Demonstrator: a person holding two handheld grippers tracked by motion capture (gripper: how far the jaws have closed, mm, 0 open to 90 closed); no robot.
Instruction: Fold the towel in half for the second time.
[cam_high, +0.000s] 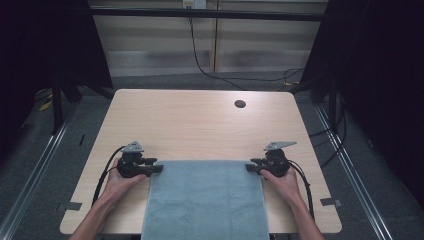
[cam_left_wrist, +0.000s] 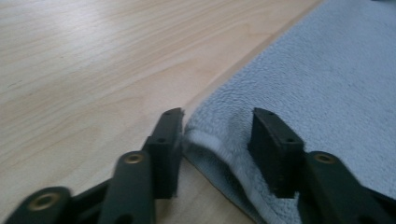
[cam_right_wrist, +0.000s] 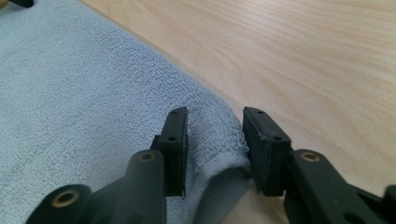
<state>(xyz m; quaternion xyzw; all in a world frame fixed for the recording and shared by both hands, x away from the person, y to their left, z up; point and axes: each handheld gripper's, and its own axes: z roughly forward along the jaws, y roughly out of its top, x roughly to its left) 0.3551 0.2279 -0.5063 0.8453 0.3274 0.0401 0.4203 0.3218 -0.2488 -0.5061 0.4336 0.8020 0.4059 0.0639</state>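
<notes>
A blue-grey towel (cam_high: 205, 200) lies flat on the near middle of the wooden table (cam_high: 200, 125), and its near end runs off the front edge. My left gripper (cam_high: 159, 168) sits at the towel's far left corner. In the left gripper view the left gripper (cam_left_wrist: 217, 135) is open, its jaws straddling the raised corner of the towel (cam_left_wrist: 327, 70). My right gripper (cam_high: 248, 167) sits at the far right corner. Seen in the right gripper view, the right gripper (cam_right_wrist: 215, 140) is open too, with the towel (cam_right_wrist: 84, 93) corner bunched up between its jaws.
A dark round cable hole (cam_high: 240, 104) is set in the table's far right part. Bare wood stretches beyond the towel. Black curtains and metal floor rails flank the table, and cables run across the floor behind it.
</notes>
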